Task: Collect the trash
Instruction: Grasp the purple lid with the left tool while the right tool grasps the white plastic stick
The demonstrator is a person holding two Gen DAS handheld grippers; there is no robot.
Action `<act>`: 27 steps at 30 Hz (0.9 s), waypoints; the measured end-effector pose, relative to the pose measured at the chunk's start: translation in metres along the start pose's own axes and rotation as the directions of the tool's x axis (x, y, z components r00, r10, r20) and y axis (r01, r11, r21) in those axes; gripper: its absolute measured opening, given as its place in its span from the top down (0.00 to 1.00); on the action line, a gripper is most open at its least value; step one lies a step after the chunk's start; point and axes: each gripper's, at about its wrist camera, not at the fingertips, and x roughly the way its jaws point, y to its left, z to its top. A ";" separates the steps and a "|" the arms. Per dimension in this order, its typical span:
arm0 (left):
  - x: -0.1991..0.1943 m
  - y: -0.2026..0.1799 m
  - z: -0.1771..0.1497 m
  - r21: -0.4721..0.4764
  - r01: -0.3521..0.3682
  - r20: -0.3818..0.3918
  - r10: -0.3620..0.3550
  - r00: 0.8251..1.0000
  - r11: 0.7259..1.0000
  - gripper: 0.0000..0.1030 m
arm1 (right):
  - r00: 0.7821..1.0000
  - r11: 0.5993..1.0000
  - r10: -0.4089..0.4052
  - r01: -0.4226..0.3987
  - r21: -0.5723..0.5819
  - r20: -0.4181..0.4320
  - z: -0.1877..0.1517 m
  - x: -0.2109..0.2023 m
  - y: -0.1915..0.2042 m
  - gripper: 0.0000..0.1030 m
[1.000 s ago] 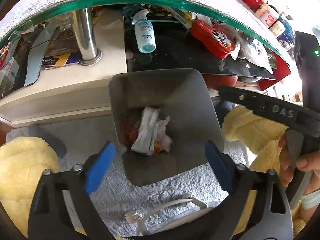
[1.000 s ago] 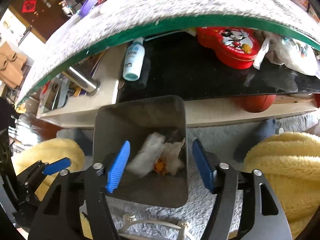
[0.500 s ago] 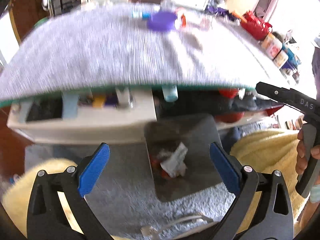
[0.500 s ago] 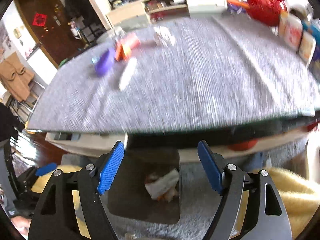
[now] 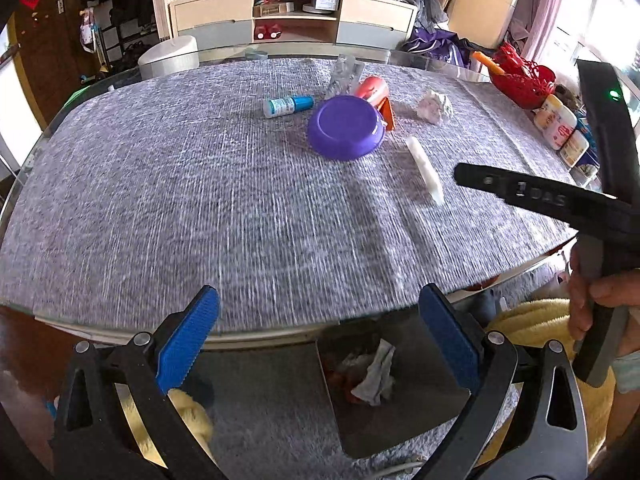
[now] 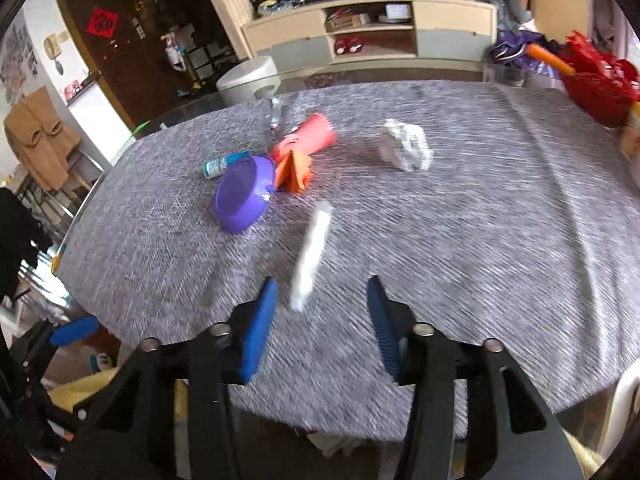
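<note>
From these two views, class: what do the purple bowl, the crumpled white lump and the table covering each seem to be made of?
Purple bowl: probably plastic, smooth with a soft sheen and one even colour. Crumpled white lump: likely tissue or paper, matte with sharp irregular creases. Table covering: woven or felted cloth, mottled grey with fine ribbed lines and no shine; blur hides the exact weave.

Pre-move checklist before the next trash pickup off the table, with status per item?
1. Left gripper empty, open: ok.
2. Right gripper empty: ok; its jaws are closing.
3. White stick ahead of right gripper, free on the mat: ok.
4. Crumpled tissue unobstructed: ok.
5. Bin below table edge, paper already inside, room left: ok.
6. Whether purple bowl counts as trash: cannot tell.
</note>
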 end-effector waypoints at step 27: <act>0.104 -0.012 0.102 0.044 0.072 -0.027 -0.071 0.997 0.996 0.08 | 1.000 1.000 -0.013 0.014 -0.015 0.018 0.037 0.022 -0.024 0.86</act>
